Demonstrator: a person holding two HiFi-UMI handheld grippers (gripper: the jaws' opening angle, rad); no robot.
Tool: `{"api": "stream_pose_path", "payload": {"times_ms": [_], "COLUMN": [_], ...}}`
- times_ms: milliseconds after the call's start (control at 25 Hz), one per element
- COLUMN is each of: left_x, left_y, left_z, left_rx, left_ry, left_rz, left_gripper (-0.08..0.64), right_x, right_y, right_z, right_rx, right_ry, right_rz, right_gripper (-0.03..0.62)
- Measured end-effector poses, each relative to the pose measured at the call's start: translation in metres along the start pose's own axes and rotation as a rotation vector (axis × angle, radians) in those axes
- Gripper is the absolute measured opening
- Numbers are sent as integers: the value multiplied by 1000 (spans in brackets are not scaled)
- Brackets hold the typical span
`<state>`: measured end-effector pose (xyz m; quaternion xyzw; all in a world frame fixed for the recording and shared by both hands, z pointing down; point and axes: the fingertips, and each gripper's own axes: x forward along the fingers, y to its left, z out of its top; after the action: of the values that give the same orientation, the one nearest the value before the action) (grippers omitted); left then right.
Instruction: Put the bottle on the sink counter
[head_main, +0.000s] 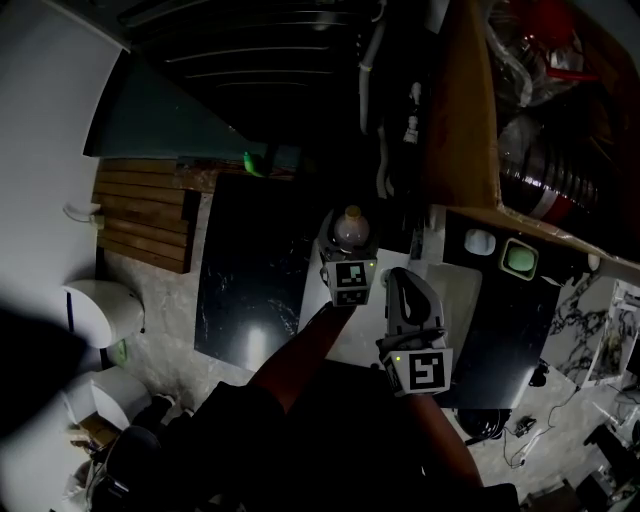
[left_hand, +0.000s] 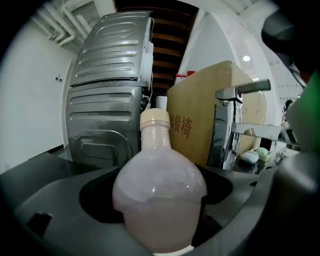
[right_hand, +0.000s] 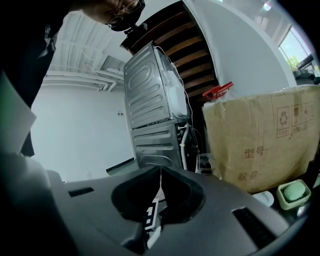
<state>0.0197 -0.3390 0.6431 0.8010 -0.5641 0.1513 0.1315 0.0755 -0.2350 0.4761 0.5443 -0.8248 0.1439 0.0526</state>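
Observation:
A round-bellied bottle (left_hand: 160, 192) of pale pink liquid with a cream cap stands upright between the jaws of my left gripper (left_hand: 160, 225), which is shut on its lower body. In the head view the bottle (head_main: 351, 228) shows just beyond the left gripper (head_main: 347, 252), over the near edge of the pale sink counter (head_main: 455, 290). My right gripper (head_main: 402, 280) is just right of it. In its own view the right gripper (right_hand: 159, 200) is shut, jaws meeting in a thin line with nothing between them.
A chrome faucet (left_hand: 234, 127) and soap dishes (left_hand: 256, 155) stand right of the bottle. A cardboard box (left_hand: 200, 125) and a ribbed metal appliance (left_hand: 107, 95) rise behind it. A dark glossy top (head_main: 250, 290) lies to the left, with a green soap (right_hand: 292, 192) under the box.

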Motion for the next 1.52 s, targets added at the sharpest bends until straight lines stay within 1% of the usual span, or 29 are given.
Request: {"api": "stream_pose_path", "payload": {"times_ms": [40, 80, 160, 360, 440, 560, 600, 800, 920, 1040, 1200, 1320, 1520], "left_x": [0, 0, -1, 0, 1, 2, 3, 5, 6, 6, 6, 5, 5], "left_y": [-1, -2, -2, -3, -5, -8, -8, -5, -4, -5, -6, -8, -7], "left_z": [0, 0, 0, -5, -11, -16, -17, -16, -17, -17, -19, -17, -18], "left_rx": [-11, -5, 19, 49, 84, 157, 167, 123, 131, 144, 127, 107, 105], "left_ry": [-4, -8, -18, -33, -11, 31, 36, 46, 60, 67, 76, 73, 105], "left_rz": [-1, 0, 10, 19, 17, 24, 25, 38, 43, 34, 12, -12, -14], "left_gripper": [403, 403, 403, 403, 403, 403, 403, 403, 403, 403, 403, 403, 403], "right_x": [-1, -1, -3, -3, -1, 0, 0, -2, -2, -4, -5, -5, -7], "right_y": [-1, -2, -4, -4, -2, 0, 0, 1, 0, -1, -2, -4, 0], "right_z": [1, 1, 1, 0, 1, 1, 1, 2, 1, 1, -1, -4, -3], "right_rx": [3, 5, 4, 10, 14, 16, 20, 26, 29, 40, 62, 61, 59], "right_ry": [0, 0, 1, 0, -1, -5, -6, -10, -6, -13, -25, -13, -16], "right_rz": [-2, -4, -7, -12, -9, -4, -3, -2, -4, -1, 3, -5, 1], "right_gripper": [38, 38, 38, 38, 38, 38, 38, 38, 38, 38, 38, 38, 38]}}
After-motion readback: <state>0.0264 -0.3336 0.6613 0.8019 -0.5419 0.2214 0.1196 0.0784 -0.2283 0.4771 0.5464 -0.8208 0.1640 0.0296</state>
